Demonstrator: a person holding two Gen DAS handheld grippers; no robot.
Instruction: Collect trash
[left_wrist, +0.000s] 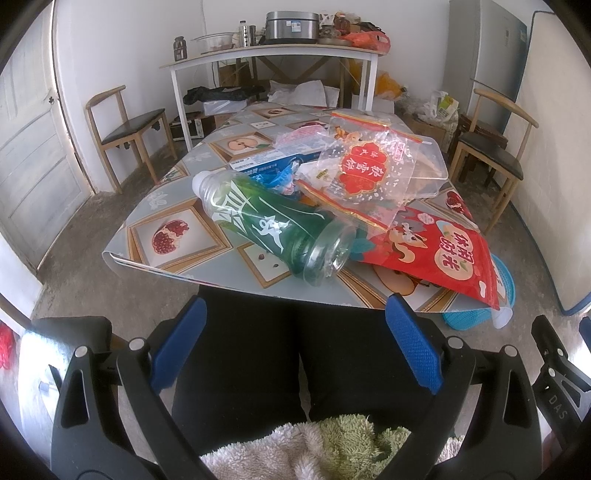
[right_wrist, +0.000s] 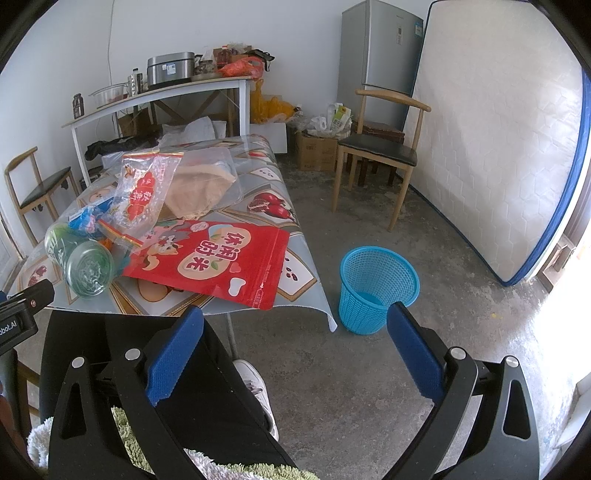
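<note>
A pile of trash lies on the table (left_wrist: 177, 236): a green plastic bottle (left_wrist: 273, 225) on its side, a red snack bag (left_wrist: 439, 254) hanging over the near edge, a clear bag with a red label (left_wrist: 365, 170) and a blue box (left_wrist: 266, 162). They also show in the right wrist view: bottle (right_wrist: 79, 258), red bag (right_wrist: 218, 258), clear bag (right_wrist: 144, 192). A blue mesh bin (right_wrist: 376, 288) stands on the floor right of the table. My left gripper (left_wrist: 295, 314) is open and empty, just short of the table edge. My right gripper (right_wrist: 295, 321) is open and empty, over the floor.
Wooden chairs stand left (left_wrist: 125, 129) and right (right_wrist: 376, 151) of the table. A white side table (left_wrist: 273, 55) with kitchenware is at the back wall. A fridge (right_wrist: 380, 55) and a mattress (right_wrist: 498, 147) stand at the right. The person's dark-clad legs (left_wrist: 295, 369) are below the grippers.
</note>
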